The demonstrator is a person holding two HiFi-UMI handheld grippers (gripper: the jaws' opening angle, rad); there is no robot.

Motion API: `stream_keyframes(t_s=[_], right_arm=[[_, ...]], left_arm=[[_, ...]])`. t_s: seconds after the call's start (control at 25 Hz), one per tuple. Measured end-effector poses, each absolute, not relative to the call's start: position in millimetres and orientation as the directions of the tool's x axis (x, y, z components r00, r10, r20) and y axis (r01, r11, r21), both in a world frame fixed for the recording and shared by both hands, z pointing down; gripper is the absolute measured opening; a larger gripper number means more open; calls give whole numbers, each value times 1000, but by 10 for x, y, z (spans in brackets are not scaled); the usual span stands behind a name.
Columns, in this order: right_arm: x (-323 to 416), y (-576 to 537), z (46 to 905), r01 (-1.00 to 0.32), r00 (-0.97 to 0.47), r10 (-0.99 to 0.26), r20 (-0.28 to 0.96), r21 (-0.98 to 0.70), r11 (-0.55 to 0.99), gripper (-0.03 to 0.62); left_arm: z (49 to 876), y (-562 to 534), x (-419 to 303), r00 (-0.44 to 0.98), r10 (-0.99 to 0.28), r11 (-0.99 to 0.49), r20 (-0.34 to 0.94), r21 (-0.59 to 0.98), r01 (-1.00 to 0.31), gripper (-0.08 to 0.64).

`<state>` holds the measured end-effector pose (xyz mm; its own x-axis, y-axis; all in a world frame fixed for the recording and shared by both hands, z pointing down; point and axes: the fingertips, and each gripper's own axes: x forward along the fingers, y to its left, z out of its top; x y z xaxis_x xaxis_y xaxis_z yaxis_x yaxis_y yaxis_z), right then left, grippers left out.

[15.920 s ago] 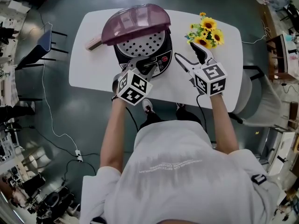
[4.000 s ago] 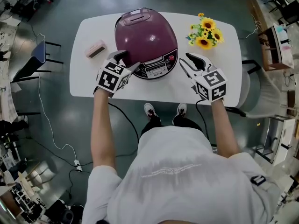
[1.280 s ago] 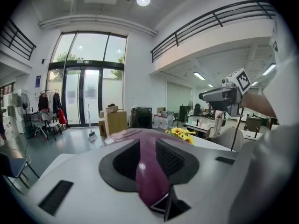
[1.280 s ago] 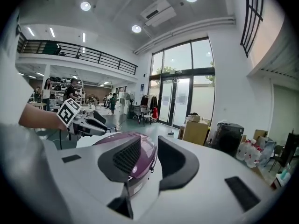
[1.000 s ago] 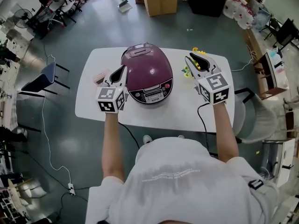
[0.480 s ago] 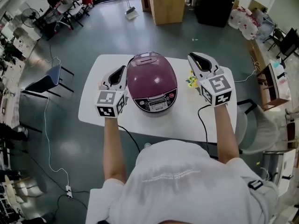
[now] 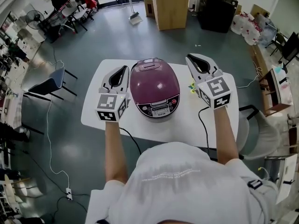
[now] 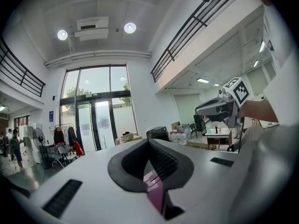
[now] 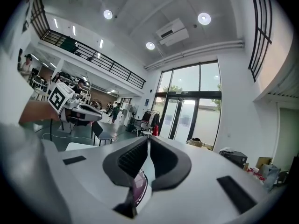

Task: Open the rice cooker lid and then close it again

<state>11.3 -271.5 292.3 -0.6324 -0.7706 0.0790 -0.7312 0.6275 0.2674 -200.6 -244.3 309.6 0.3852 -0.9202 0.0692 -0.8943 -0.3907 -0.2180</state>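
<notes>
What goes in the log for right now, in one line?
lid: shut | cooker: on table | left gripper: shut, empty, left of cooker | right gripper: jaws just closed, empty, right of cooker

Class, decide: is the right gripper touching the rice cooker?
Apart. The head view shows a strip of white table between the right gripper and the rice cooker. Its jaws have just been closing, with nothing between them.
</notes>
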Motion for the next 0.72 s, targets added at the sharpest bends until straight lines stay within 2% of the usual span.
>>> stream_keyframes(t_s=[0.72], right_arm=[[-16, -2729, 2785, -716, -643, -762, 81, 291, 635, 35]], left_arm=[[2834, -2454, -2040, 386, -921, -385, 55, -273, -881, 16]])
